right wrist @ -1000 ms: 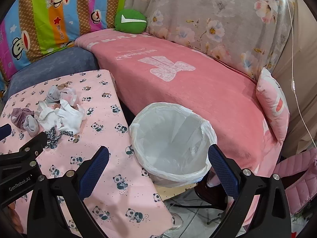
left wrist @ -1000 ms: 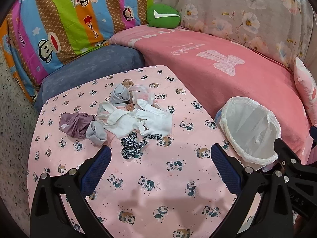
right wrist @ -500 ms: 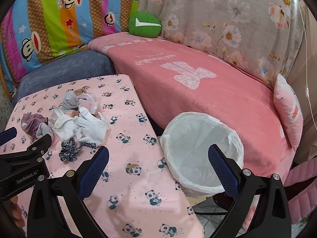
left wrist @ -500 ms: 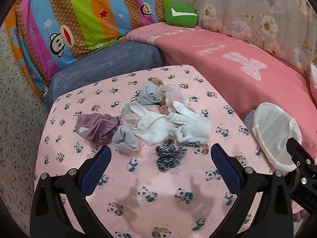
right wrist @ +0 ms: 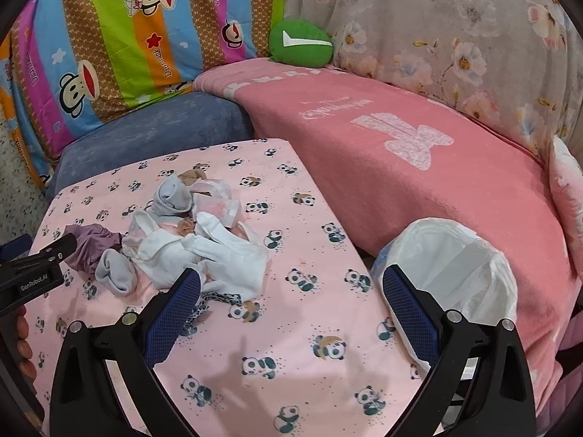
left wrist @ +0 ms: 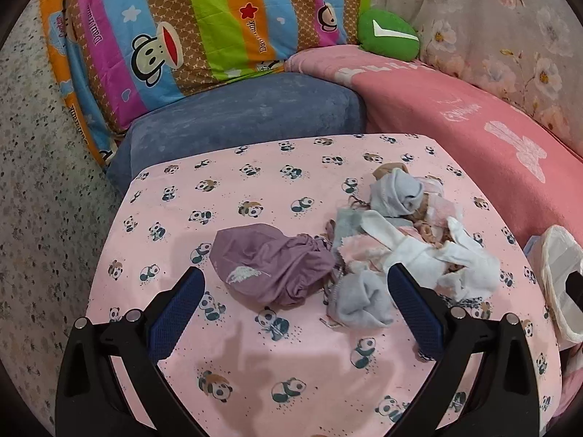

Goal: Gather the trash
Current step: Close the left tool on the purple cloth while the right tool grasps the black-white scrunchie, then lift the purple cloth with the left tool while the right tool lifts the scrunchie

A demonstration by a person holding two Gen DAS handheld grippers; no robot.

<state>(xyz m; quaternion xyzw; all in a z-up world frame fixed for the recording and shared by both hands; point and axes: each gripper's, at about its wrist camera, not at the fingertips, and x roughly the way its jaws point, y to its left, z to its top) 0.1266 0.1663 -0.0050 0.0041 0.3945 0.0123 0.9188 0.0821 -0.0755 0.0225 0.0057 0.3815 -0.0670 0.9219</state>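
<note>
A heap of small cloth pieces lies on the pink panda-print table (left wrist: 277,189): a purple cloth (left wrist: 269,266), a grey sock (left wrist: 360,302), white cloths (left wrist: 444,258) and another grey sock (left wrist: 393,193). My left gripper (left wrist: 291,309) is open and empty, low over the table, its jaws either side of the purple cloth and grey sock. My right gripper (right wrist: 288,313) is open and empty, just right of the heap's white cloths (right wrist: 204,251). A bin with a white liner (right wrist: 452,273) stands at the table's right edge, also in the left wrist view (left wrist: 557,276).
A pink-covered sofa (right wrist: 400,153) runs behind and right of the table. A blue cushion (left wrist: 240,120), a striped monkey-print quilt (left wrist: 175,36) and a green pillow (left wrist: 388,34) sit at the back. Speckled floor (left wrist: 40,200) lies left of the table.
Both grippers have swung left and moved in toward the heap. The left one now hangs close over the purple cloth. The bin has slid toward the right edge of both views.
</note>
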